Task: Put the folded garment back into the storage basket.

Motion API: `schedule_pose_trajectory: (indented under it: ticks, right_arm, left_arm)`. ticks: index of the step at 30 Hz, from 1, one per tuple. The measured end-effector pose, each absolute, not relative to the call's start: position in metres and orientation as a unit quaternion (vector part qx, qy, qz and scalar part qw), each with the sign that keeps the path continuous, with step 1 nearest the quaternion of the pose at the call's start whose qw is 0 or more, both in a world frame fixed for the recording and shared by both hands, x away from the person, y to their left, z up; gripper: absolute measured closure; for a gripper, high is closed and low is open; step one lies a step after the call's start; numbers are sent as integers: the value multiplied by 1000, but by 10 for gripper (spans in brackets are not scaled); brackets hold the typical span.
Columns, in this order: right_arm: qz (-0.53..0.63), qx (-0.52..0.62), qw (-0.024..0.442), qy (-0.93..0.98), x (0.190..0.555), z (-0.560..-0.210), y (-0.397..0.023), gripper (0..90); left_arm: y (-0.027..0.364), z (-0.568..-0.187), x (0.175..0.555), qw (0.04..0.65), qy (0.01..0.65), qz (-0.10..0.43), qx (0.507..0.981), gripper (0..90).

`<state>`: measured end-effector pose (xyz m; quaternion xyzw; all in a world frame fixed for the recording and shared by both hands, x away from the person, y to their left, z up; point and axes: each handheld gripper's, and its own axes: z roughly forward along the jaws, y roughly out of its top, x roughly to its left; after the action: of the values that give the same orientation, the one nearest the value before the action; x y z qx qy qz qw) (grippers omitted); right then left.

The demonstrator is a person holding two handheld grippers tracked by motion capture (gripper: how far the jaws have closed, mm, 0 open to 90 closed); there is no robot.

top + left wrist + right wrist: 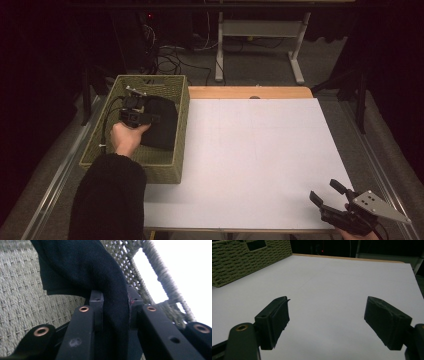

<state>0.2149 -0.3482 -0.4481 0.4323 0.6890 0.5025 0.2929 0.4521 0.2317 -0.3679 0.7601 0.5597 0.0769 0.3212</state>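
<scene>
- The black cloth, a dark soft garment or rag of some kind, lies inside the woven basket, toward the basket's right wall and its far half.
- The left gripper reaches down into the basket, and its jaws are clenched on a fold of the cloth: in the left gripper view the fabric runs up between the two pads and is pinched tight there.
- The rest of the cloth hangs or bunches above the grip and drapes against the basket's woven floor and wall; I cannot tell whether any part of it is lifted clear of the floor.
- My judgement is that the work is at its start: the grasp is made, but the cloth is not yet out of the basket, and lifting it over the rim and bringing it to the counter is likely what remains.
- The basket is olive-green wicker with a cut-out handle in its far wall; it sits at the counter's left edge, and besides the cloth and the gripper nothing can be made out in it.
- The white counter surface to the right of the basket carries no objects.
- The right gripper waits well apart from the basket, at the counter's near right corner, its jaws spread wide and released with nothing between them, as the right gripper view shows.
</scene>
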Motion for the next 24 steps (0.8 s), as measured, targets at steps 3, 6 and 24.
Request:
schedule_pose_trajectory:
  ticks: [3,6,24]
  right_arm:
    - [502,433,293,689,215,-448,-348,206]
    - [502,433,293,689,215,-448,-348,206]
    - [509,430,294,685,214,-447,-349,200]
  left_arm:
    - [231,-370,453,312,571,69,756,676]
    - [230,-371,454,303,576,77,755,604]
    - [247,-355,438,319,592,121,730,397]
